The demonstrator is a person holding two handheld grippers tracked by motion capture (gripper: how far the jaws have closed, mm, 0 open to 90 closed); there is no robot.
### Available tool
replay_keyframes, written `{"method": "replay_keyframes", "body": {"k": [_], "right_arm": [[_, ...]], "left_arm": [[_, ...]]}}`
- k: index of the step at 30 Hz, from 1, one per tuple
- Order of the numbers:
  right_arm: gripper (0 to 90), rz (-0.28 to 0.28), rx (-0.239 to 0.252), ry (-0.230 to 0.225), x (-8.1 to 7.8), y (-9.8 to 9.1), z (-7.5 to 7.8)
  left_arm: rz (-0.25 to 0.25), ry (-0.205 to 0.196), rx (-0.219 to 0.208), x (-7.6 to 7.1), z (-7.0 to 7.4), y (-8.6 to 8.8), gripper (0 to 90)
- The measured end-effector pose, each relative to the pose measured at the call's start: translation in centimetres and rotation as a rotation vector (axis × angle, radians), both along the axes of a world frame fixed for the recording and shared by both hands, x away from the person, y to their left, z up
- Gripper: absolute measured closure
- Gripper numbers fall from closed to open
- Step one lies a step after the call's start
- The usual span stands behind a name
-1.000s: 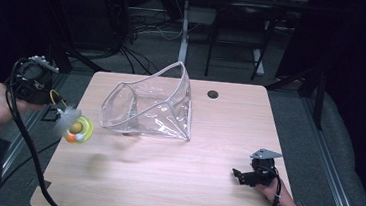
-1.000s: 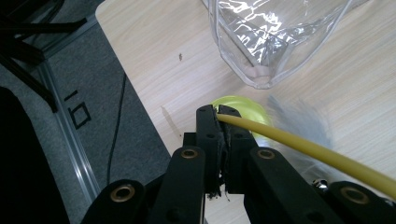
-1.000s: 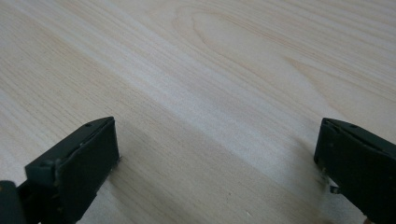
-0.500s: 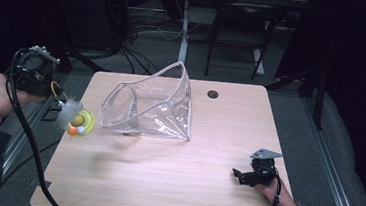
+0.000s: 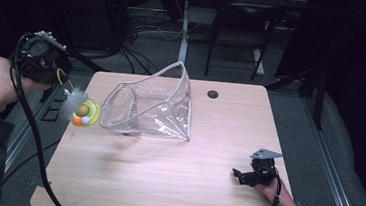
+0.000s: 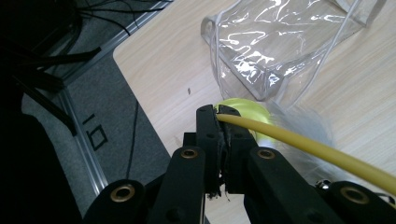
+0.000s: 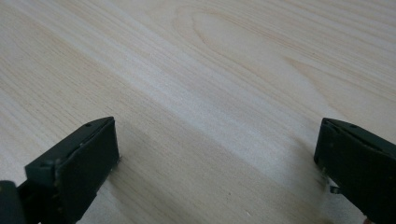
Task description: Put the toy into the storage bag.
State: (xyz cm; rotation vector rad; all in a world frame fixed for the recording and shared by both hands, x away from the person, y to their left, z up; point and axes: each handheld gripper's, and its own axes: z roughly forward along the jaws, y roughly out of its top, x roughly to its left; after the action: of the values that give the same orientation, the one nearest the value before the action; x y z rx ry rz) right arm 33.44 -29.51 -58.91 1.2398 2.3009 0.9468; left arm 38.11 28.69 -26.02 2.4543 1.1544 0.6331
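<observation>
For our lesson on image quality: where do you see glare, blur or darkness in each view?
High view: dark surroundings, lit pale wooden table. Left gripper view: white glare on the clear plastic bag, blurred yellow cord. Right gripper view: soft-focus wood.

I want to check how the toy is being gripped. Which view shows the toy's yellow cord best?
The left gripper view: the yellow cord runs up close, pinched between the shut jaws of the left gripper. In the high view it is a thin loop beside that gripper. The right gripper view faces bare table.
</observation>
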Motion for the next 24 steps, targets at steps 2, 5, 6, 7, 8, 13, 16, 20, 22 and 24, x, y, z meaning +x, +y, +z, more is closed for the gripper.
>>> {"method": "replay_keyframes", "body": {"k": [2, 5, 6, 7, 8, 13, 16, 20, 22, 24], "right_arm": [[0.0, 0.000, 0.000, 0.000, 0.0, 0.0, 0.0], [0.0, 0.000, 0.000, 0.000, 0.0, 0.0, 0.0], [0.0, 0.000, 0.000, 0.000, 0.0, 0.0, 0.0], [0.0, 0.000, 0.000, 0.002, 0.0, 0.0, 0.0], [0.0, 0.001, 0.000, 0.000, 0.0, 0.0, 0.0], [0.0, 0.000, 0.000, 0.001, 0.0, 0.0, 0.0], [0.0, 0.001, 0.000, 0.001, 0.0, 0.0, 0.0], [0.0, 0.001, 0.000, 0.001, 0.0, 0.0, 0.0], [0.0, 0.001, -0.001, 0.001, 0.0, 0.0, 0.0], [0.0, 0.001, -0.001, 0.001, 0.0, 0.0, 0.0]], "left_arm": [[-0.002, -0.004, 0.001, 0.1, 0.2, -0.1, 88.0], [-0.011, -0.012, 0.007, 0.4, 0.9, -0.6, 88.0], [-0.011, -0.012, 0.007, 0.4, 0.9, -0.6, 88.0], [-0.018, -0.015, 0.010, 0.6, 1.2, -0.9, 88.0], [-0.018, -0.015, 0.010, 0.6, 1.2, -0.9, 88.0], [-0.037, -0.028, 0.015, 1.1, 2.0, -1.8, 88.0], [-0.043, -0.030, 0.013, 1.4, 2.3, -2.3, 87.9], [-0.054, -0.035, 0.016, 1.7, 2.6, -2.7, 88.0], [-0.060, -0.033, 0.020, 2.0, 2.9, -3.2, 88.0], [-0.066, -0.035, 0.022, 2.3, 3.1, -3.5, 88.0]]}}
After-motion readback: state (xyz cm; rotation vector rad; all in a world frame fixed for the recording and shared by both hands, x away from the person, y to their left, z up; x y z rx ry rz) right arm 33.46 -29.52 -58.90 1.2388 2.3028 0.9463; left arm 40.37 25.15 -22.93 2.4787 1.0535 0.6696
